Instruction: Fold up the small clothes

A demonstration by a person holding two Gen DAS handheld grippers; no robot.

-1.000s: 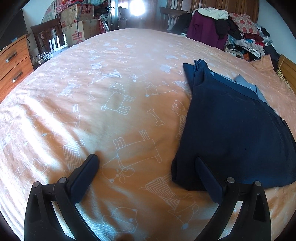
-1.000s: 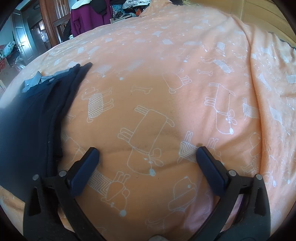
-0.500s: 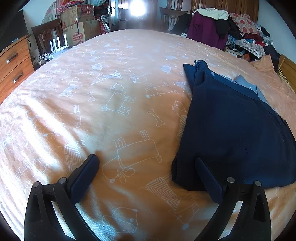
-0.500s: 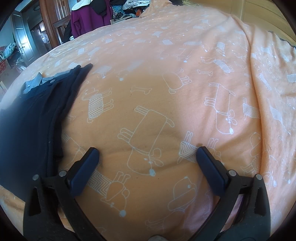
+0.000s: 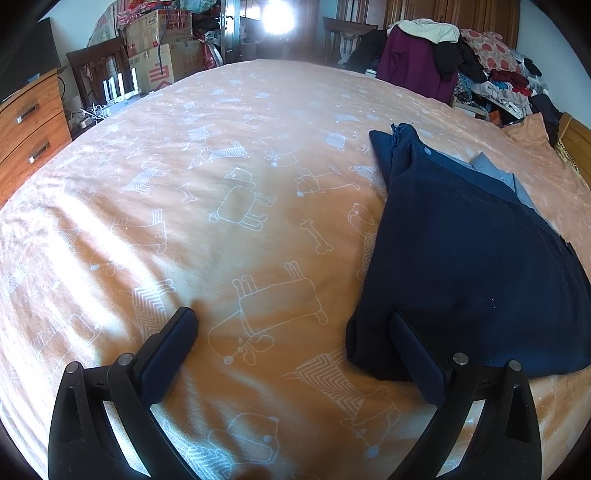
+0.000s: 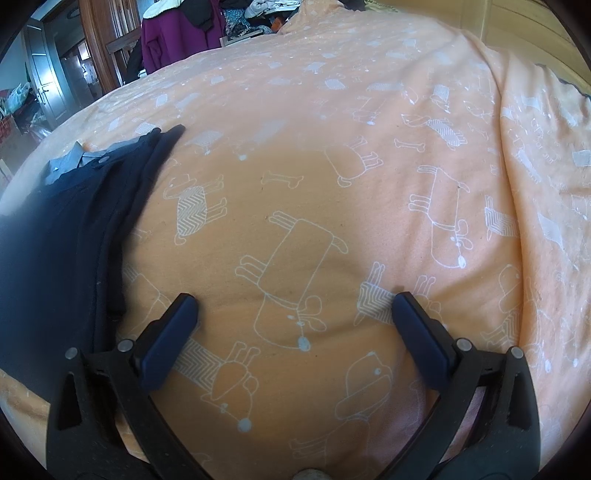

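A folded dark navy garment [image 5: 469, 251] with a grey-blue lining at its far edge lies on the orange bedspread [image 5: 221, 192], right of centre in the left wrist view. My left gripper [image 5: 293, 319] is open just above the bed, its right finger over the garment's near left corner and its left finger over bare sheet. In the right wrist view the same garment [image 6: 62, 236] fills the left side. My right gripper [image 6: 293, 304] is open over the bare bedspread [image 6: 369, 166], to the right of the garment, holding nothing.
A wooden dresser [image 5: 26, 125] stands past the bed's left edge. Cardboard boxes [image 5: 159, 55] and a chair are behind it. A heap of clothes [image 5: 487, 62] with a purple coat [image 5: 410, 66] is piled at the far right. A wooden headboard [image 6: 517, 22] borders the bed.
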